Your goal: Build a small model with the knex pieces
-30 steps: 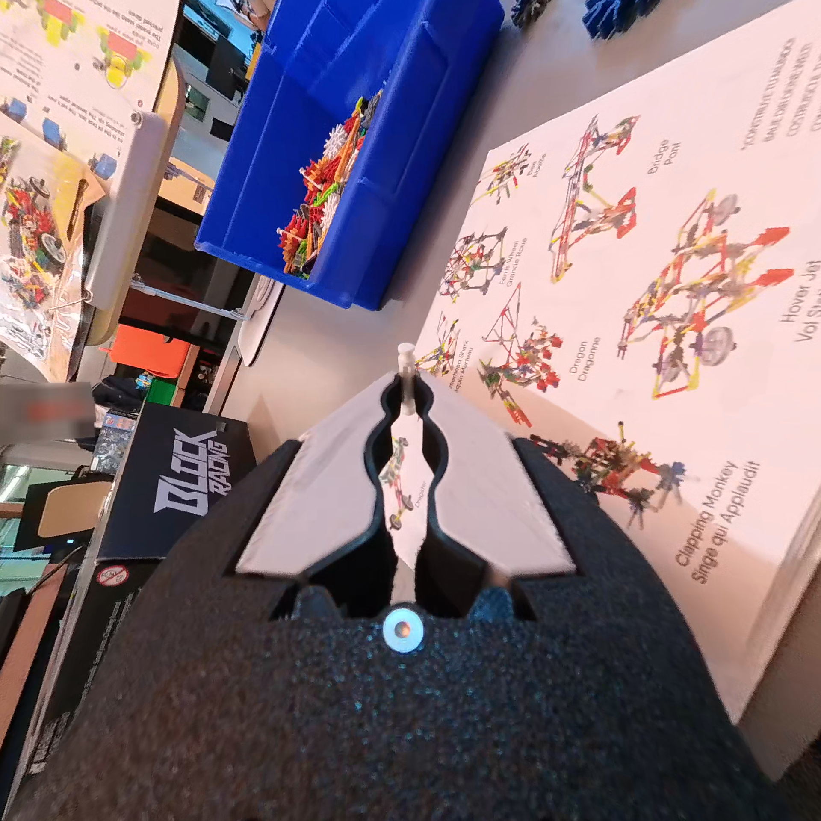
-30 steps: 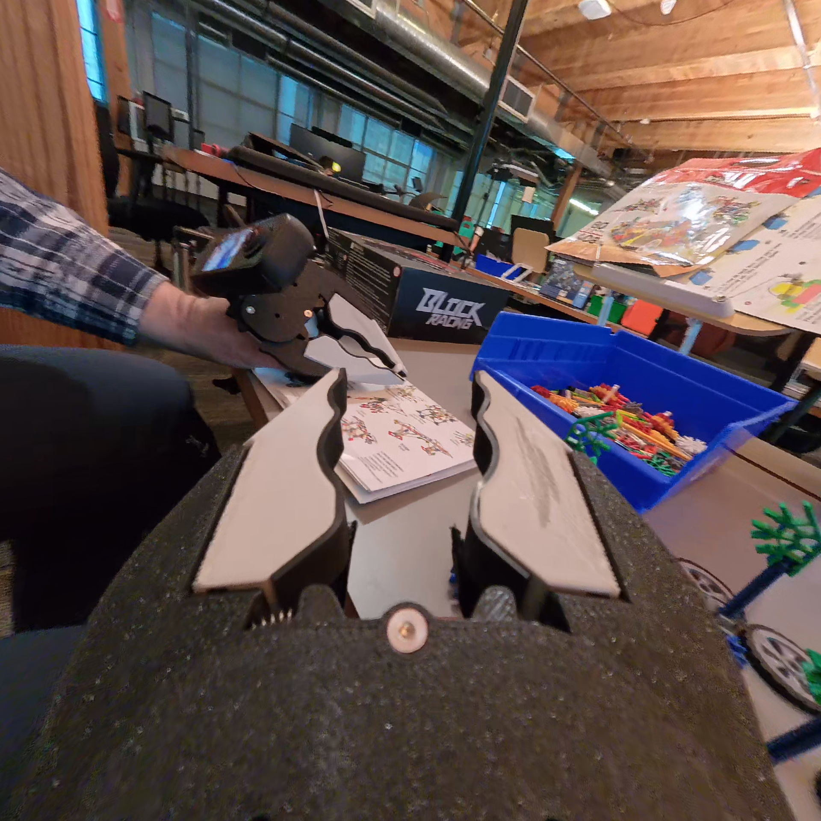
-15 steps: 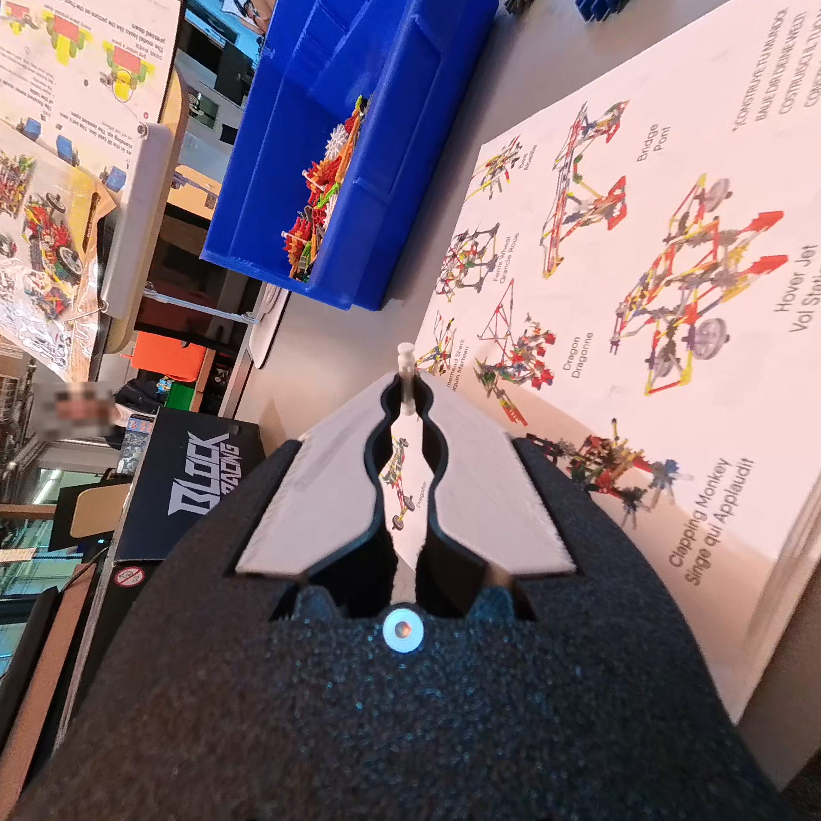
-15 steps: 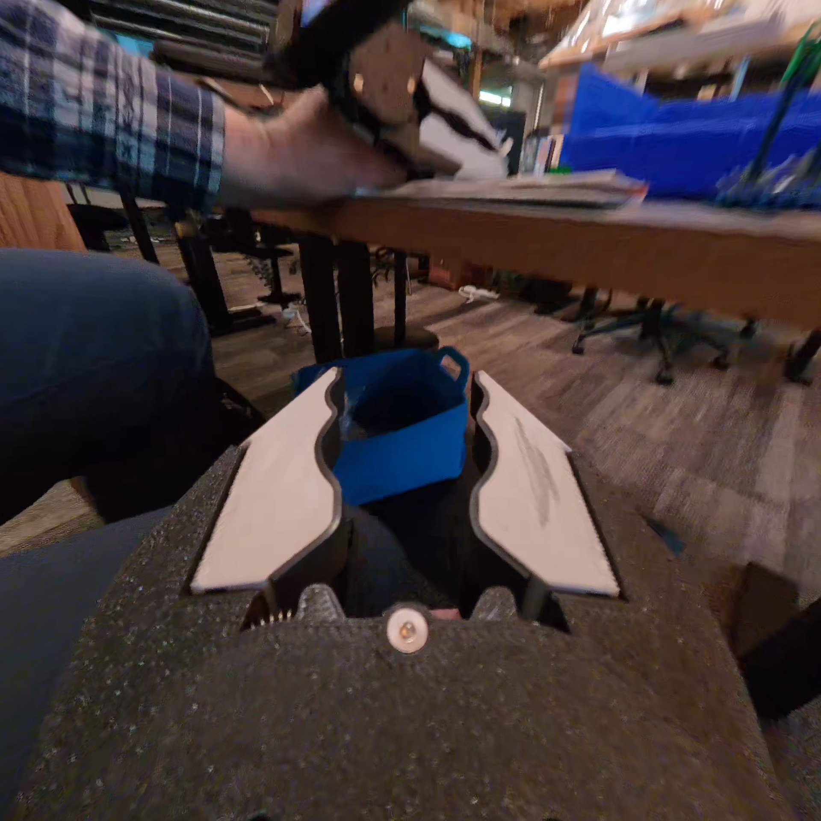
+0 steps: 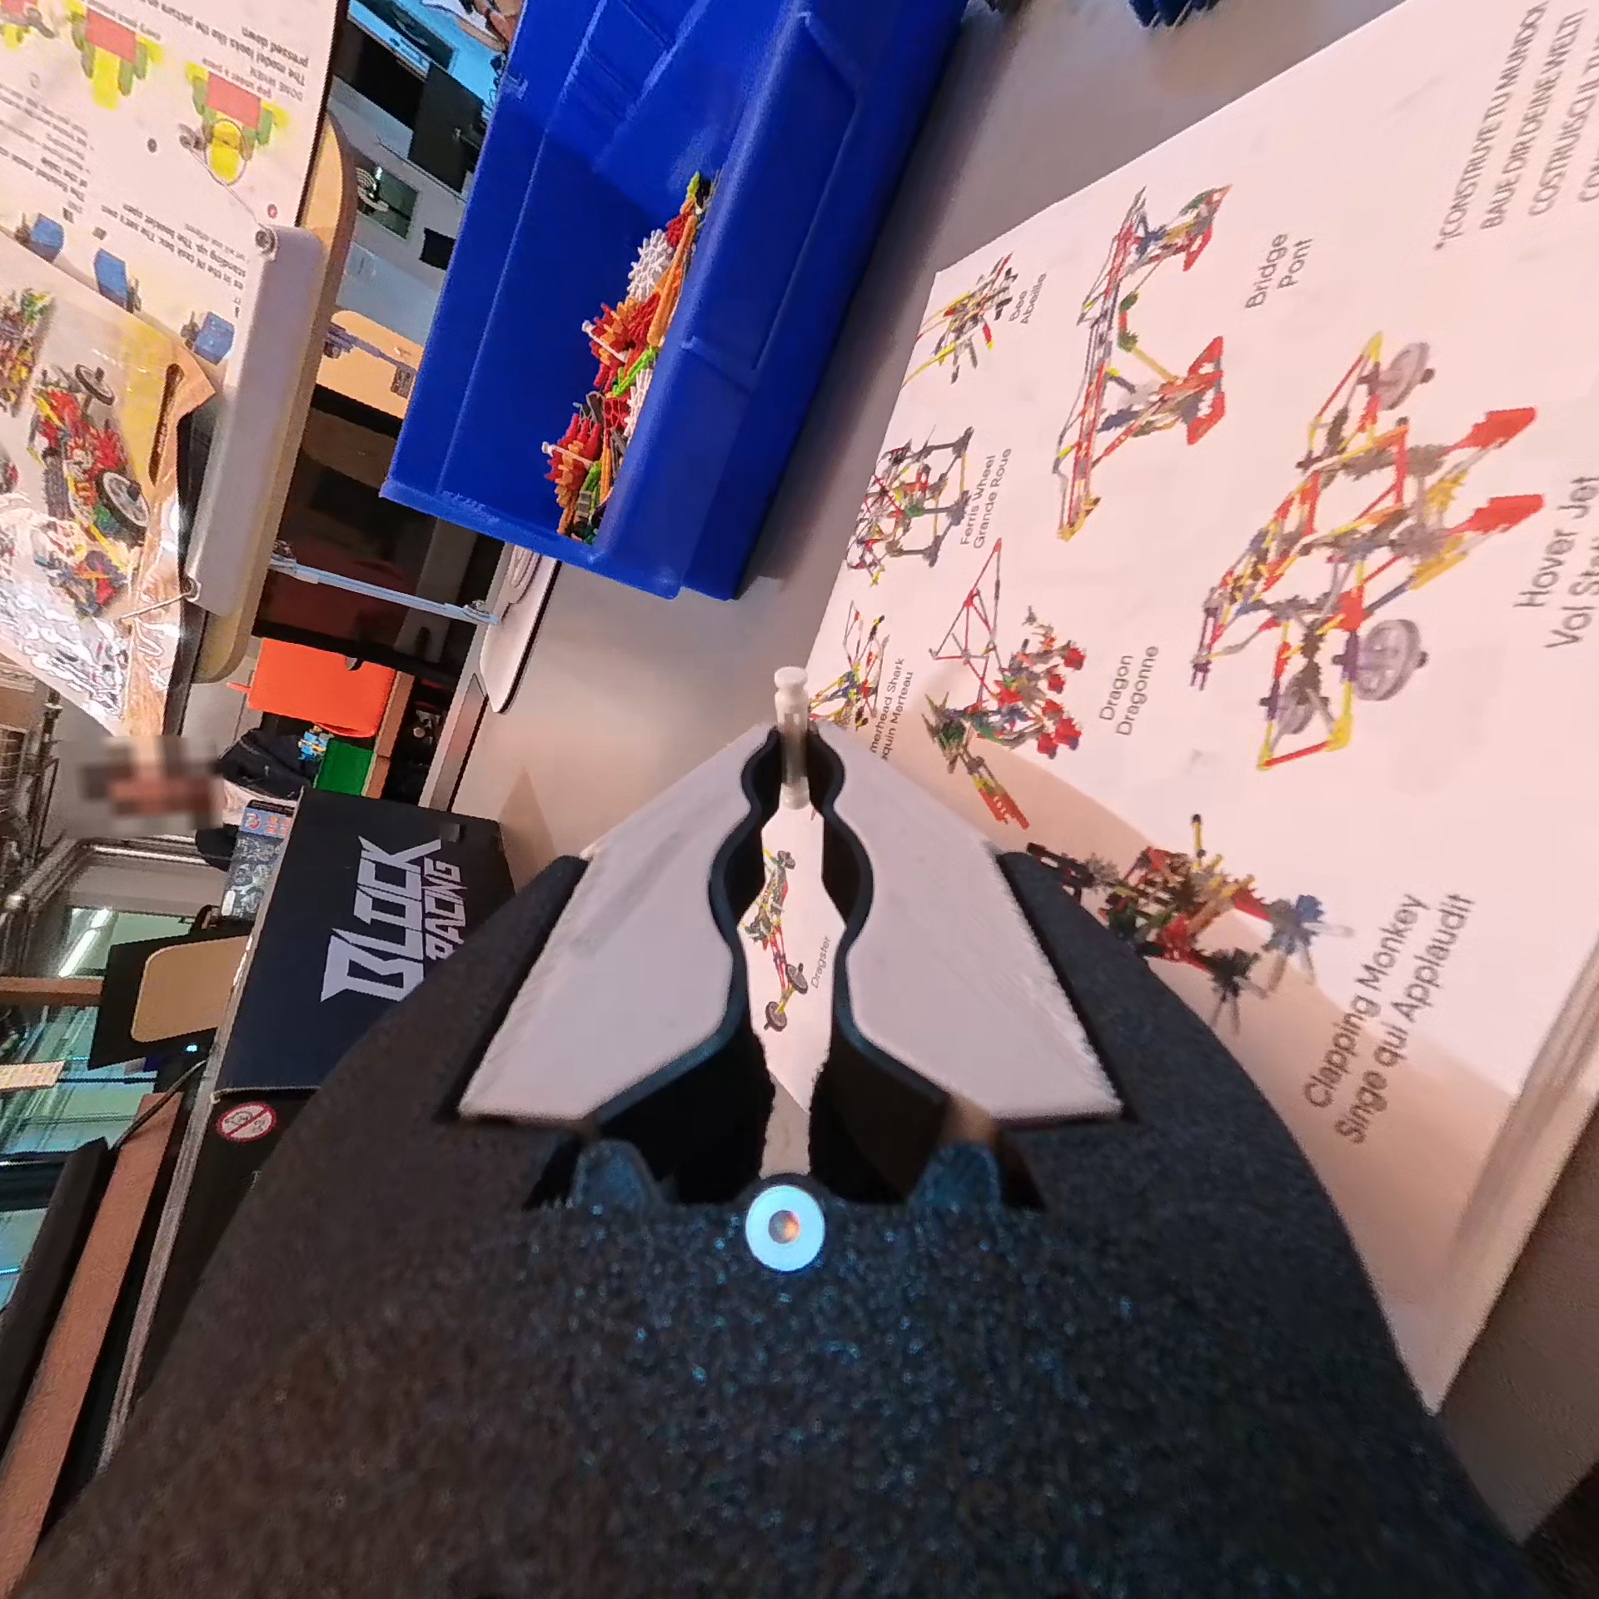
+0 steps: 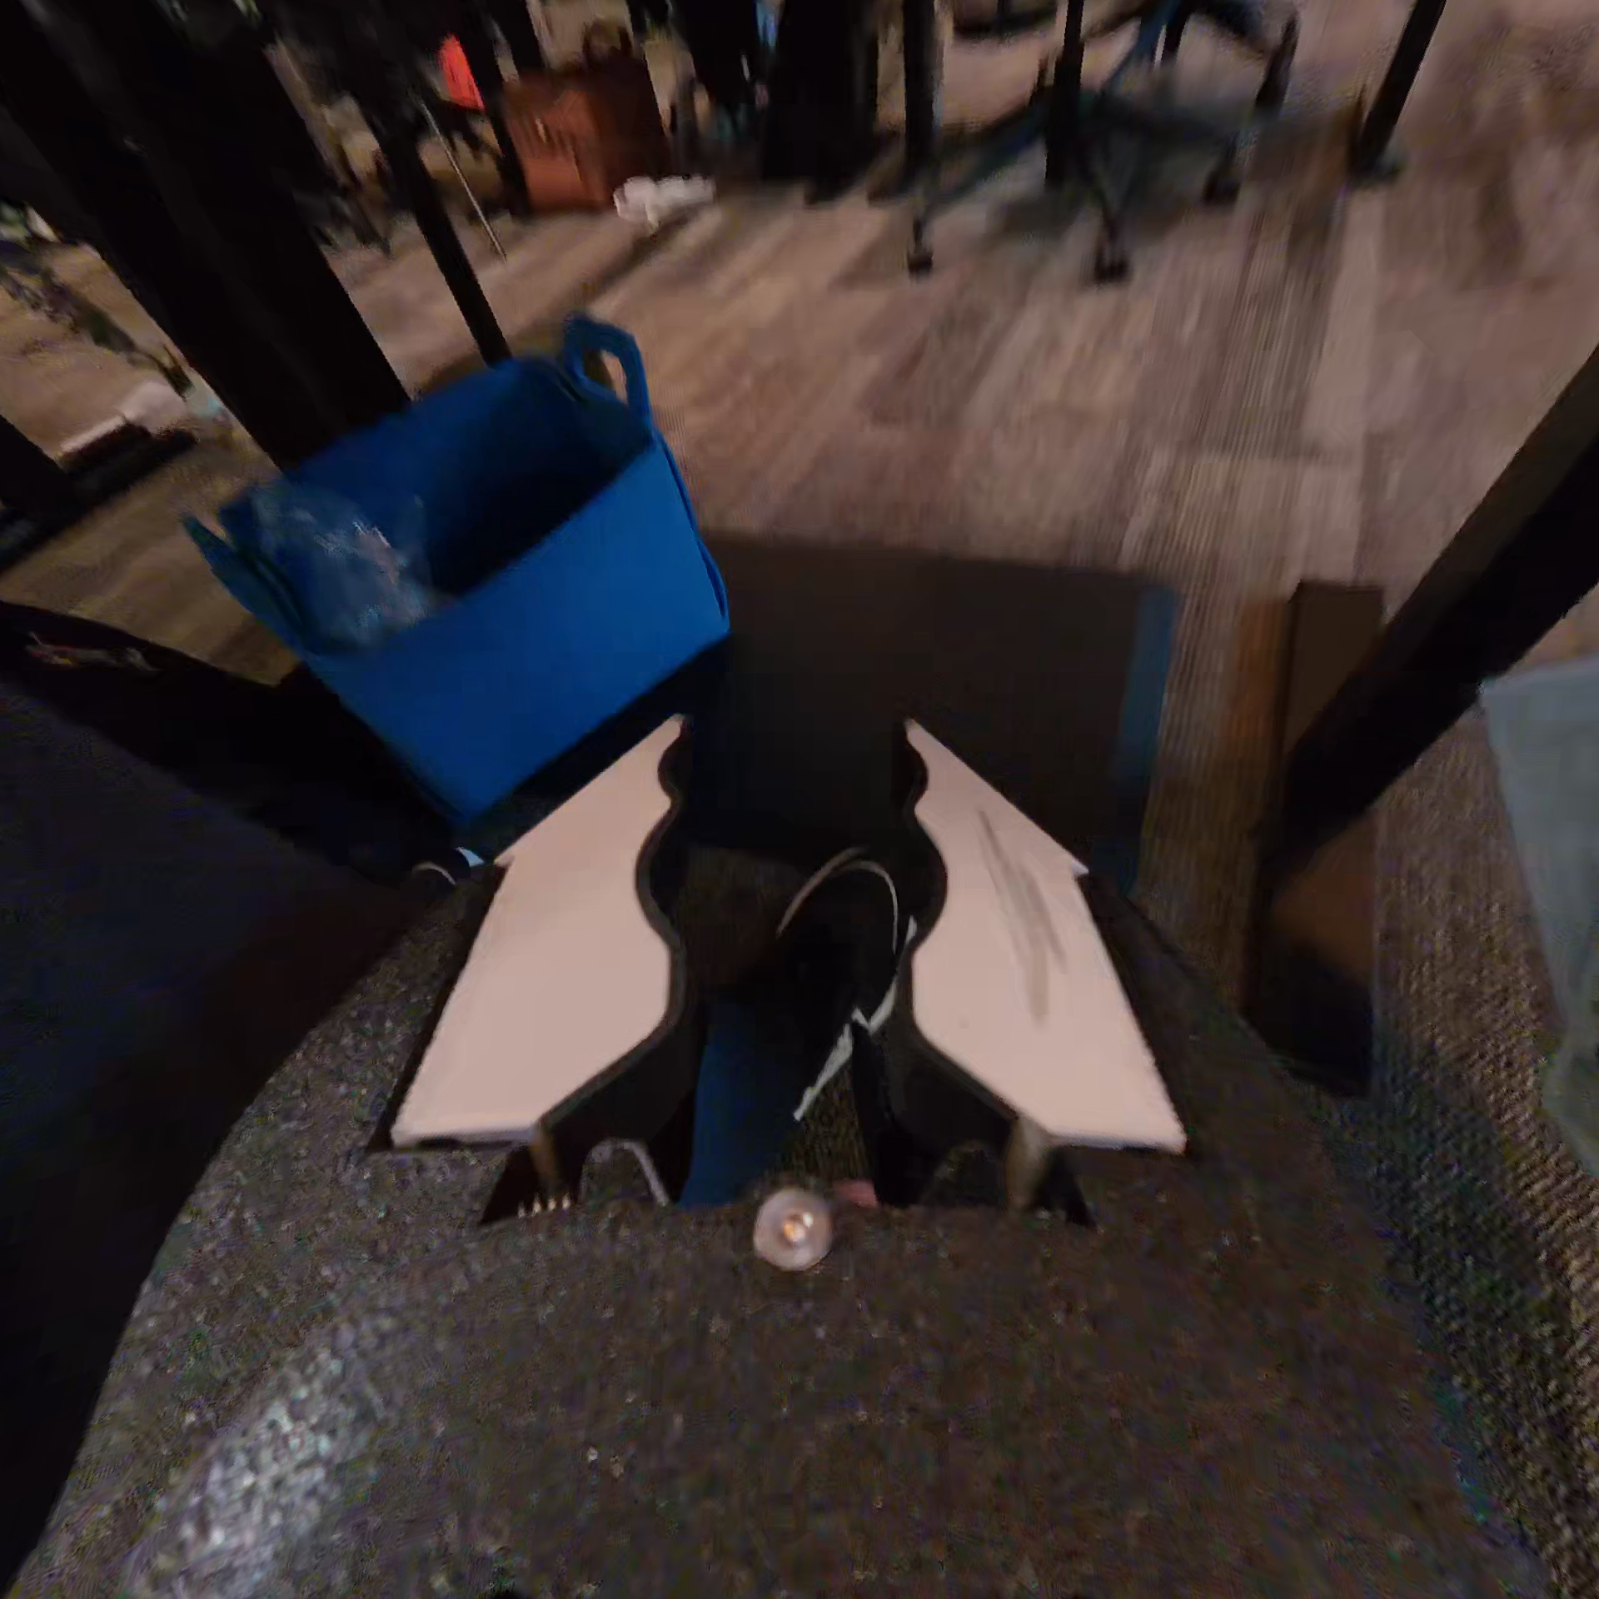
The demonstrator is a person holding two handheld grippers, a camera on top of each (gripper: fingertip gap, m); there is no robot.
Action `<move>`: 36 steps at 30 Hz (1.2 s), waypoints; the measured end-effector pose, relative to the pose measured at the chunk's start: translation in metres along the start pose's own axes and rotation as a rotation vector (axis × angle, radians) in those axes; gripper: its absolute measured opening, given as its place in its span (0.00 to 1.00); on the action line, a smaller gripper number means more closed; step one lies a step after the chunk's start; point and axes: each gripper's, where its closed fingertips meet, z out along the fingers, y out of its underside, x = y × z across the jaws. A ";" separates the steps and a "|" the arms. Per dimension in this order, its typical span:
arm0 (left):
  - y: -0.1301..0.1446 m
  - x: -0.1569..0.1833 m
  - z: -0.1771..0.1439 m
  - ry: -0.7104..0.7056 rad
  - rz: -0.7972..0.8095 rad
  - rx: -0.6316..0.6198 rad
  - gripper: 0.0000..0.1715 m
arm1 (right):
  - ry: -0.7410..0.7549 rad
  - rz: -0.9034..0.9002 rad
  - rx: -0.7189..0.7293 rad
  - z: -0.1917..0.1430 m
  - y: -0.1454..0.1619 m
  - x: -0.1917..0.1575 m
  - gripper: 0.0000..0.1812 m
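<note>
Left wrist view: left gripper clamped on small white rod, above printed booklet, near blue bin. Right wrist view: right gripper spread wide, empty, near blue fabric basket on floor.

Printed captions mark the instruction booklet; white lettering and a round sign, the black box.

The lower part of the white rod is hidden between the tips of the left hand-held gripper. The booklet is cut off at the right and top edges, the blue bin at the top. The right wrist view is blurred by motion; what lies in the blue basket cannot be told, and a shoe is partly covered by the fingers.
</note>
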 end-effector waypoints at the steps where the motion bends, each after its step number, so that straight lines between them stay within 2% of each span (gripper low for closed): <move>1: 0.000 0.000 0.000 0.002 -0.003 0.000 0.02 | 0.009 0.017 -0.044 0.014 0.017 0.013 0.24; 4: 0.000 0.000 -0.001 0.003 -0.009 0.004 0.02 | 0.115 0.032 -0.160 0.054 0.062 0.062 0.24; 8: 0.001 -0.001 -0.001 0.007 -0.024 0.003 0.01 | 0.174 0.082 -0.227 0.100 0.106 0.113 0.24; 16: 0.002 -0.001 0.001 0.006 -0.021 -0.009 0.01 | 0.334 0.142 -0.378 0.167 0.195 0.209 0.25; 20: 0.002 0.000 0.002 0.009 -0.017 -0.016 0.01 | 0.348 0.144 -0.424 0.189 0.220 0.227 0.30; 30: 0.003 -0.001 0.002 0.000 -0.023 -0.021 0.02 | 0.408 0.026 -0.458 0.178 0.244 0.215 0.30; 36: 0.003 0.000 0.002 0.007 -0.022 -0.022 0.01 | 0.431 0.022 -0.510 0.206 0.268 0.242 0.30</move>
